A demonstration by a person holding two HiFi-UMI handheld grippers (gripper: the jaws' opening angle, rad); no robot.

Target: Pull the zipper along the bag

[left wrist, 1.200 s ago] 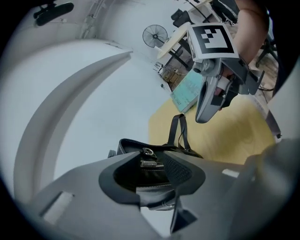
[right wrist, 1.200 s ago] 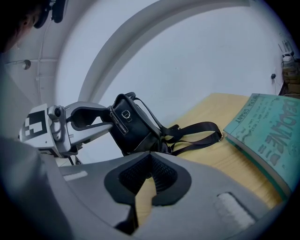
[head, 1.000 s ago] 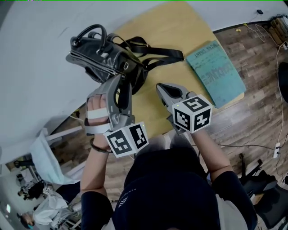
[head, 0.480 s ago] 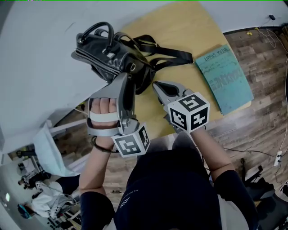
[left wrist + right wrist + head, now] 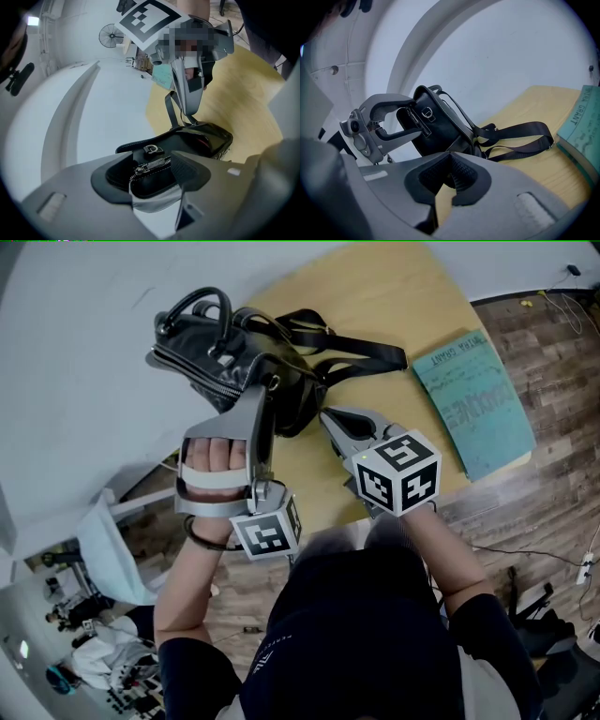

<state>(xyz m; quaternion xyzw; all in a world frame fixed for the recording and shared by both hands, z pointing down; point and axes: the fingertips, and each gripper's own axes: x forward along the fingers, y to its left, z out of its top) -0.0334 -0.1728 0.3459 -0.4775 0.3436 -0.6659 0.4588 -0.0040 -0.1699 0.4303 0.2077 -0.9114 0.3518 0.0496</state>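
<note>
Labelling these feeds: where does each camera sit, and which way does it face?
Head view: on the person's head, facing steeply down at the bag; forearms, left gripper and right gripper show.
Left gripper view: rides the left gripper, looking along its fingers, just opened, the bag's zipper end between them; right gripper opposite.
Right gripper view: rides the right gripper, over shut fingers toward bag and left gripper.
All three share the bag.

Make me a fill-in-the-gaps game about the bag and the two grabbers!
1. The bag is coloured ____.
2. The right gripper has its jaws ____, with nothing between them.
3. The end of the bag with the zipper sits between the jaws of the ____ gripper.
Missing words: black; shut; left.
The left gripper is open, and its jaws have just been opening.
</note>
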